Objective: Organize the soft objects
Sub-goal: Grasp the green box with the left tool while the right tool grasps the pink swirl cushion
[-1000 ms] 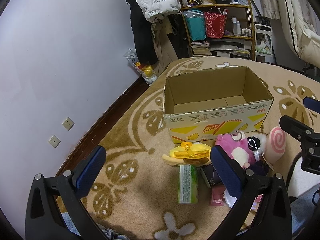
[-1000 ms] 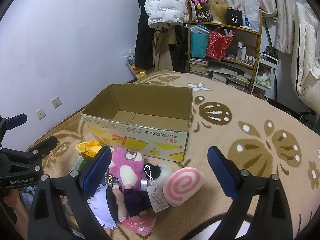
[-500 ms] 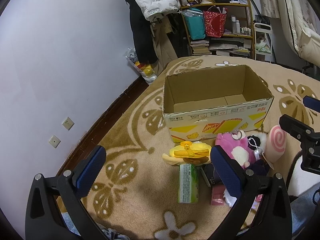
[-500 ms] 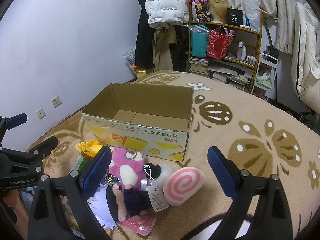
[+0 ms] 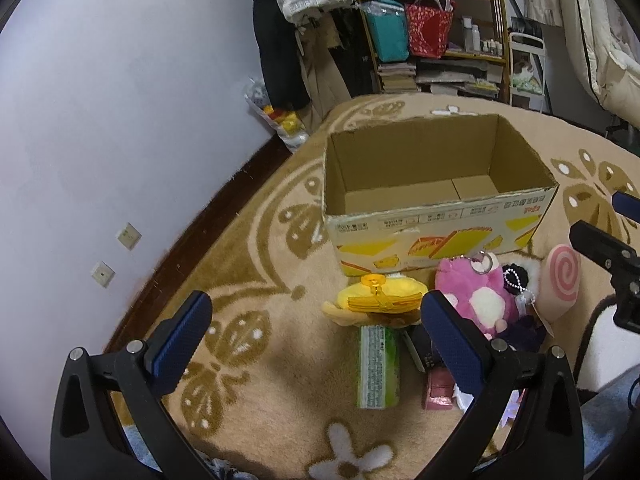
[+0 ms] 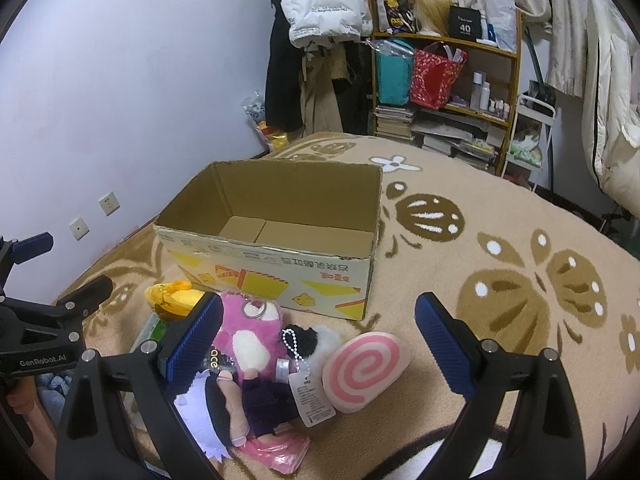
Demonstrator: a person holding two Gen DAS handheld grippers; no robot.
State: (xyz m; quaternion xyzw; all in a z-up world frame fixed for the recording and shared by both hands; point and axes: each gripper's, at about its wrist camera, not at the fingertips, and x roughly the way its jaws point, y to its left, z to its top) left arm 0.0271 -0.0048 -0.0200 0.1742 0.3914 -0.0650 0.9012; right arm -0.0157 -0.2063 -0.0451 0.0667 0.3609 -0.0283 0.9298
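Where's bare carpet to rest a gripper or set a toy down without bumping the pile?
Free: the carpet right of the cardboard box, beyond the pink swirl cushion, and the strip between the wall and the yellow plush. The box floor is bare too. Crowded: right in front of the box, around the pink plush.

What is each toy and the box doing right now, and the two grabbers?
cardboard box: open, empty
pink plush: lying on rug
swirl pillow: lying on rug
yellow plush: lying by box
left gripper: open, empty
right gripper: open, empty
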